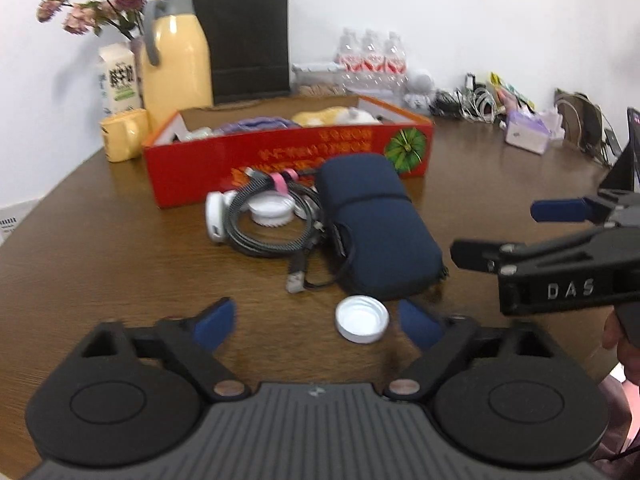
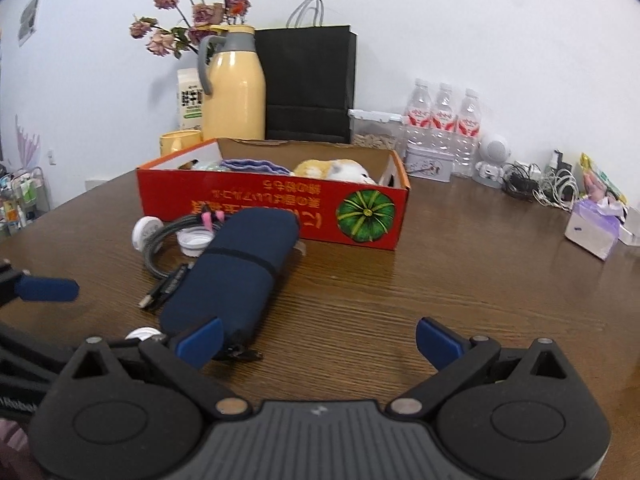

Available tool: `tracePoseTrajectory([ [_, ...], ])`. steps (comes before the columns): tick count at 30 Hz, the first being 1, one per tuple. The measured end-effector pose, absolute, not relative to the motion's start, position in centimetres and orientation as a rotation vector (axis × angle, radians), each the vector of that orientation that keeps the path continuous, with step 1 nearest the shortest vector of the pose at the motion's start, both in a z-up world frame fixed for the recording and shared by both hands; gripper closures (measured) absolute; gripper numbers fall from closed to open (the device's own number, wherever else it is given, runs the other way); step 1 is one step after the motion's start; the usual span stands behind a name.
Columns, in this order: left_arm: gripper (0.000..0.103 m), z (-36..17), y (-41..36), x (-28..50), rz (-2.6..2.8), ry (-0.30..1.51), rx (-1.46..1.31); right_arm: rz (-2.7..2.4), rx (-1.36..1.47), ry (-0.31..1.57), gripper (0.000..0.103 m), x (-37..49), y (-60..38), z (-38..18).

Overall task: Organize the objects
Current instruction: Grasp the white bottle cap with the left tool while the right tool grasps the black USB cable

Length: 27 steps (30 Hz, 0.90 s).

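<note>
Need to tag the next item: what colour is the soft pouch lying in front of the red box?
Dark navy blue pouch, with a thin black band across it; clearest in the left wrist view.

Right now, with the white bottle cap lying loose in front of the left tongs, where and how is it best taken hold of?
Grip the white bottle cap across its ribbed outer rim, coming down from the near side. It lies flat, open side up, so the low wall is probably the only graspable part. The left tongs are open, and the cap sits nearer their right finger. The navy pouch crowds the far side.
</note>
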<state>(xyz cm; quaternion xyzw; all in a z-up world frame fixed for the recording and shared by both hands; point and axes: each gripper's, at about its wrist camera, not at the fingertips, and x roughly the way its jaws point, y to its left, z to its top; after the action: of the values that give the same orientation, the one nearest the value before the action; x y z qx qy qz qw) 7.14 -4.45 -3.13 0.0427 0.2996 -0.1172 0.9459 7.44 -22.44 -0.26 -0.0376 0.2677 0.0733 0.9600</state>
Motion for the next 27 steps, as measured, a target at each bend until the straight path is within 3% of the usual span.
tracePoseTrajectory([
  [1,0.03,-3.4,-4.6,7.3,-0.249,0.621,0.085,0.153,-0.068,0.544,0.0,7.5,-22.7,-0.3],
  [5,0.073,-3.7,-4.8,7.3,-0.289,0.61,0.073,0.157,-0.061,0.545,0.0,7.7,-22.8,-0.6],
  [21,0.074,-0.8,1.9,6.3,-0.075,0.521,0.001,0.247,-0.1,0.507,0.0,7.5,-19.8,0.2],
  [27,0.074,-0.6,4.7,5.9,-0.015,0.508,-0.01,0.349,-0.11,0.475,0.017,7.6,-16.5,1.5],
])
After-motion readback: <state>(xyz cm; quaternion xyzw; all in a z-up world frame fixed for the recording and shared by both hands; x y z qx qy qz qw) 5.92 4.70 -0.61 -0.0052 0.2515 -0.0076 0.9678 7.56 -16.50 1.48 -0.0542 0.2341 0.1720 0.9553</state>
